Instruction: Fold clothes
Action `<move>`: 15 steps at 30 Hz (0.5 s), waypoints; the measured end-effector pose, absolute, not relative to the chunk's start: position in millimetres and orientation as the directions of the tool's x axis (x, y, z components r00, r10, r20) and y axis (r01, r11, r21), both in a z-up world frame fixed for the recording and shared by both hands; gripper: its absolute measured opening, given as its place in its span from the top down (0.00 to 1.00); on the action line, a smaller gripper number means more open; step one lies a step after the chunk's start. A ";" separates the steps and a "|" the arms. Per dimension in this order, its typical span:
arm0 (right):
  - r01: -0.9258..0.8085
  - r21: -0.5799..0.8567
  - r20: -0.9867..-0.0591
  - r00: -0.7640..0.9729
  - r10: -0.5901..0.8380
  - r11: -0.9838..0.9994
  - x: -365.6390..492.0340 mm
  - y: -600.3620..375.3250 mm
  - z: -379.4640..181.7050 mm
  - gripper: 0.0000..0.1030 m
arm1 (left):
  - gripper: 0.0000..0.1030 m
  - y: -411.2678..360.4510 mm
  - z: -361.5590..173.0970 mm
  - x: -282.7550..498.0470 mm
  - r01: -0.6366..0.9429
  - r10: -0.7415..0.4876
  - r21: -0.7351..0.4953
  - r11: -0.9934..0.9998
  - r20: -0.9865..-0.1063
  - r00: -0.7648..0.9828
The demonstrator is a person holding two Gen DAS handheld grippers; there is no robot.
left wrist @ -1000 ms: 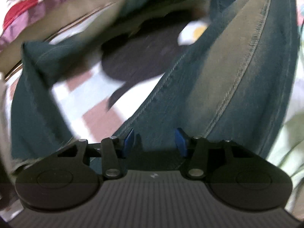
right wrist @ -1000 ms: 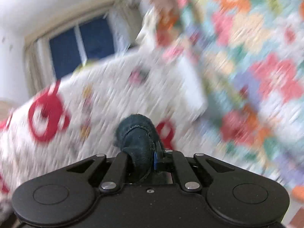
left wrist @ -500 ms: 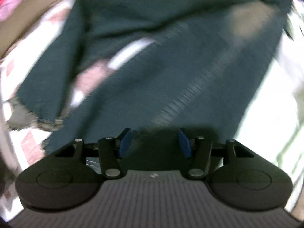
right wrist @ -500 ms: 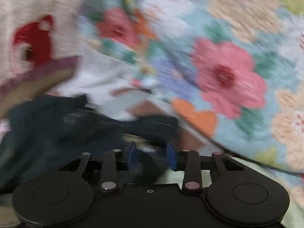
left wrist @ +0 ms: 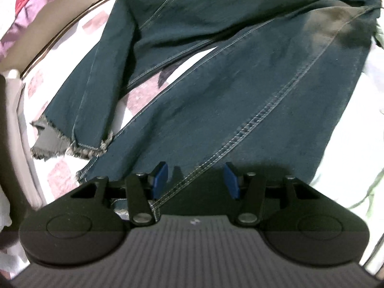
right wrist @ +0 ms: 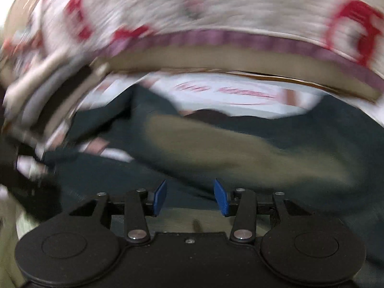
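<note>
Both grippers are seen over a pair of dark jeans [left wrist: 240, 84] spread across a pale patterned bedsheet [left wrist: 348, 132]. Neither holds anything. The left gripper [left wrist: 195, 180] has its jaws parted and closing slightly, with denim and a stitched seam lying under the gap but not pinched by the blue pads [left wrist: 160, 180]. The right gripper [right wrist: 190, 196] has its jaws opening over a faded patch of the same jeans [right wrist: 216, 153], nothing being clamped; its view is heavily blurred. A white quilt with red motifs [right wrist: 192, 7] is banked beyond the garment.

One leg is laid straight toward the left gripper, while the other is doubled back, its frayed hem [left wrist: 72, 148] resting beside the first. The step in hand is judged to be laying out and straightening, no neat fold having been made yet. A fresh grasp is probably called for next, likely at the hem or waistband, so the legs can be aligned. Both tools are pitched steeply downward close to the cloth.
</note>
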State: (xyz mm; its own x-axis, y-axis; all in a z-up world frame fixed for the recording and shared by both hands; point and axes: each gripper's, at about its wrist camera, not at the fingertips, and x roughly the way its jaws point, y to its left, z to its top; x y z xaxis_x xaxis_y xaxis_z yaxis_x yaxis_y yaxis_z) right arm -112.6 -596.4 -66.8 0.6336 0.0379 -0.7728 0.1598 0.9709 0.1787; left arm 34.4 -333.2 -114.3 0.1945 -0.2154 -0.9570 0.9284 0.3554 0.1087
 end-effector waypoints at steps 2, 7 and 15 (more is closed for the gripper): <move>0.031 0.129 -0.788 0.610 0.083 0.991 -89.2 -568.8 -64.3 0.53 | 0.53 -330.8 -113.2 34.4 0.928 -0.221 0.122 0.353 -0.953 0.209; -0.316 0.093 -0.827 0.504 0.251 0.944 -57.2 -495.7 -54.5 0.53 | 0.56 -315.9 -106.3 42.3 0.889 -0.181 0.215 0.405 -0.934 0.309; -0.646 0.099 -0.920 0.231 0.317 0.757 -68.9 -403.3 -82.4 0.46 | 0.50 -238.3 -129.5 93.2 0.665 -0.085 0.061 0.744 -0.979 0.185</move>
State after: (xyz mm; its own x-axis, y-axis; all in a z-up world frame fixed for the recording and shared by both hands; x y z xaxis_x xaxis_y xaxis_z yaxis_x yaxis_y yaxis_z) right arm -68.9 -403.3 -82.4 0.2312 0.3174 -0.9197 -0.6463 0.7567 0.0987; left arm 93.2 -238.3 -129.5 0.1853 -0.0850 -0.9790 0.6648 0.7445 0.0612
